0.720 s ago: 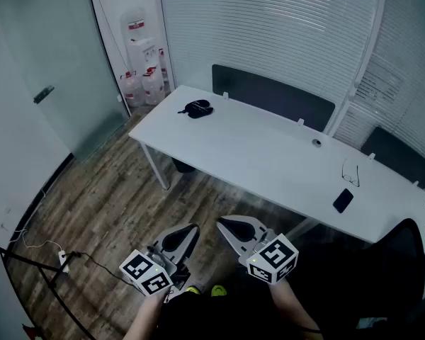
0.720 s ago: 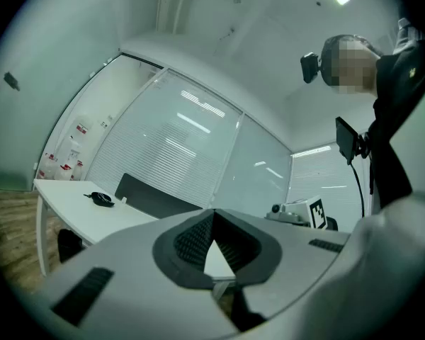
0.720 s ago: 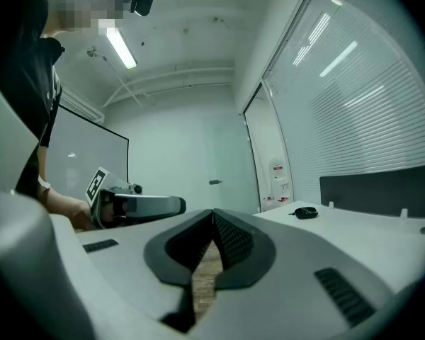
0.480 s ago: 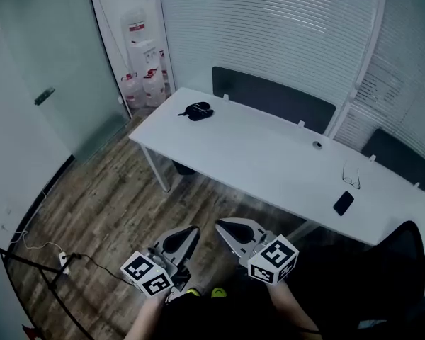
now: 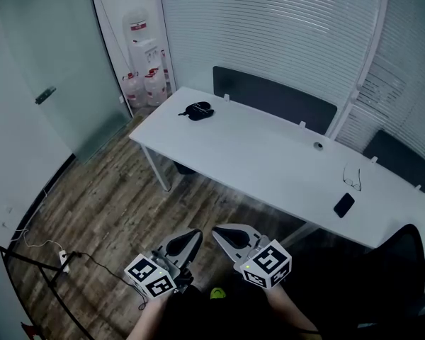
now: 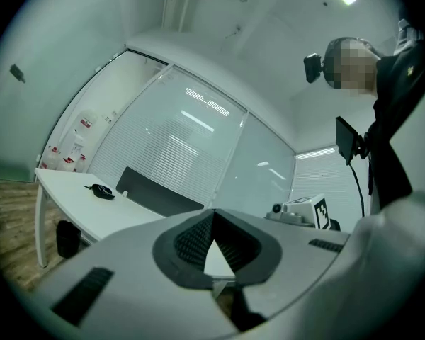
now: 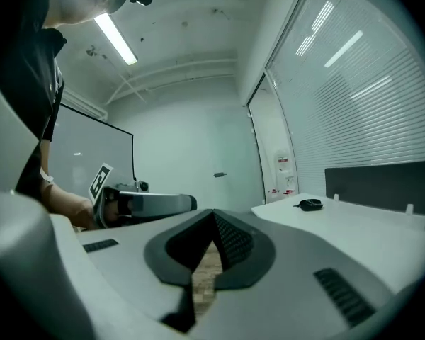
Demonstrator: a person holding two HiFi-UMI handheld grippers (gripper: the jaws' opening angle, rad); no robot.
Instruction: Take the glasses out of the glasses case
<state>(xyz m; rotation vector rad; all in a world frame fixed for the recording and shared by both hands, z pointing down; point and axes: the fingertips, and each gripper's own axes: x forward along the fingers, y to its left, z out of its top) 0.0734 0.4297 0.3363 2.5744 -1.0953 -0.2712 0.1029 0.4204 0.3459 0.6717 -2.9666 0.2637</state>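
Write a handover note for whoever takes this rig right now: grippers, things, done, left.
Left gripper: shut, empty, held low, short of the table.
Right gripper: shut, empty, beside it.
Dark object, perhaps the case, at the table's far left end; a thin wire frame and a flat black item near its right end, too small to identify.
Done: nothing visible.
Left: reach the case, open it, lift the glasses out.

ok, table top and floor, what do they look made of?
Table top: likely white laminate or painted board; smooth, uniform, low sheen. Floor: wood or wood-look planks, grey-brown, matte; grain and plank seams show. Real wood or vinyl, can't tell.
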